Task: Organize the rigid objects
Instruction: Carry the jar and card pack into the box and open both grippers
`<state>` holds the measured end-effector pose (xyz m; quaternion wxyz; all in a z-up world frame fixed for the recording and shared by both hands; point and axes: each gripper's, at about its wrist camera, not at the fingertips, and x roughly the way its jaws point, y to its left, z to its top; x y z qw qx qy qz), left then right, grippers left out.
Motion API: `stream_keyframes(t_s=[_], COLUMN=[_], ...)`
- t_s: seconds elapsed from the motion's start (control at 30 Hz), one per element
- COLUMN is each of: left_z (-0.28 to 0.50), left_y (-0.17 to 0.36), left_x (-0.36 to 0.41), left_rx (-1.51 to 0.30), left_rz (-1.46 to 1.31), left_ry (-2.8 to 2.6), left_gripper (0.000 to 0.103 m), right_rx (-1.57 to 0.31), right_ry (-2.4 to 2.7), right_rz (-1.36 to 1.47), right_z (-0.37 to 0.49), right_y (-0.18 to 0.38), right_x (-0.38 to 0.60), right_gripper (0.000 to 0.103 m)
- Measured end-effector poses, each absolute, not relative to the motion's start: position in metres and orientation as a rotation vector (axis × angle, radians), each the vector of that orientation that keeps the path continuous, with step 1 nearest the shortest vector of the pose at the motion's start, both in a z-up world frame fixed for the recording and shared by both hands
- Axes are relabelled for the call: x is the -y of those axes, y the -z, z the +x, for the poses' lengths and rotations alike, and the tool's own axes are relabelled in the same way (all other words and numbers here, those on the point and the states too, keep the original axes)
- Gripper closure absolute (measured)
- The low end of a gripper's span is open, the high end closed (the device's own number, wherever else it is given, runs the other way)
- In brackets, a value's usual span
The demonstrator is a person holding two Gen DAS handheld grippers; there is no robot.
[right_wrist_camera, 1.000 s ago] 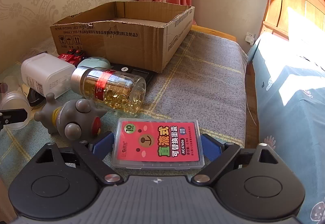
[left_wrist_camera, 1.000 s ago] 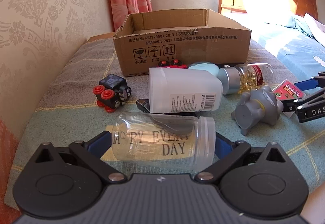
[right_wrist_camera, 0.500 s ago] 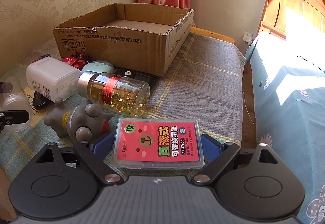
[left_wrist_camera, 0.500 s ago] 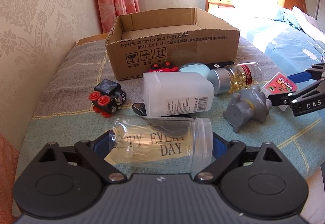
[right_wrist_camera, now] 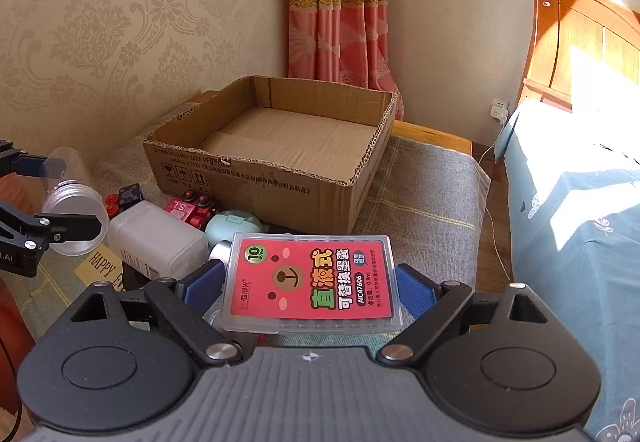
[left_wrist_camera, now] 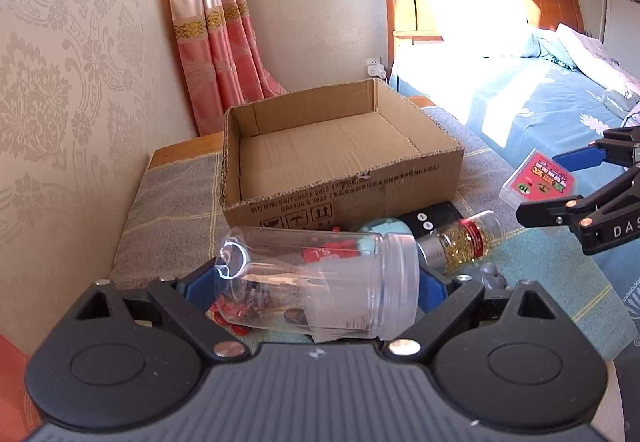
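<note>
My left gripper (left_wrist_camera: 316, 282) is shut on a clear plastic jar (left_wrist_camera: 320, 282), held sideways in the air above the table; the jar also shows in the right wrist view (right_wrist_camera: 74, 209). My right gripper (right_wrist_camera: 310, 288) is shut on a flat red ink-cartridge case (right_wrist_camera: 312, 284), lifted above the table; the case also shows at the right of the left wrist view (left_wrist_camera: 538, 181). The open cardboard box (left_wrist_camera: 340, 157) stands ahead of both grippers, and its inside (right_wrist_camera: 288, 133) shows bare cardboard.
On the cloth-covered table lie a white plastic bottle (right_wrist_camera: 156, 238), a capsule bottle (left_wrist_camera: 464, 242), a red toy car (right_wrist_camera: 192, 207), a black-and-red toy (right_wrist_camera: 126, 197), a mint case (right_wrist_camera: 232, 224) and a black device (left_wrist_camera: 436, 219). The wall is left, the bed (left_wrist_camera: 520, 93) right.
Both grippers have risen with their loads and now look down into the box. The jar and the red case have left the table.
</note>
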<state>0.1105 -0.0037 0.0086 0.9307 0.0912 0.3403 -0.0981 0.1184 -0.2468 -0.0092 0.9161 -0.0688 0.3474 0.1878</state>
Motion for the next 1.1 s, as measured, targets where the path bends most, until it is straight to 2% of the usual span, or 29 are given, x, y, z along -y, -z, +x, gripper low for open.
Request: stream_keyframes(t_s=[0.33, 0.63, 0.77, 0.9, 1.1], left_z=[0.202, 0.294, 0.324, 0.332, 0.292], left_y=[-0.035, -0.022, -0.017, -0.012, -0.019], left_x=[0.005, 0.011, 0.012, 0.009, -0.004], left_rx=[-0.674, -0.720, -0.673, -0.688, -0.689], left_rz=[0.184, 0.158, 0.132, 0.111, 0.108], left_ry=[0.191, 0.159, 0.116, 0.100, 0.122], left_gripper=[0.009, 0.009, 0.007, 0.006, 0.006], right_rx=[-0.674, -0.676, -0.689, -0.699, -0.715], right_ry=[-0.417, -0.389, -0.375, -0.366, -0.353], right_rz=[-0.152, -0.190, -0.190, -0.193, -0.199], right_z=[0.168, 0.212, 0.227, 0.232, 0.243], right_y=[-0.028, -0.032, -0.028, -0.024, -0.019], right_x=[0.220, 0.203, 0.201, 0.198, 0.192], right_gripper=[0.009, 0.009, 0.009, 0.009, 0.009])
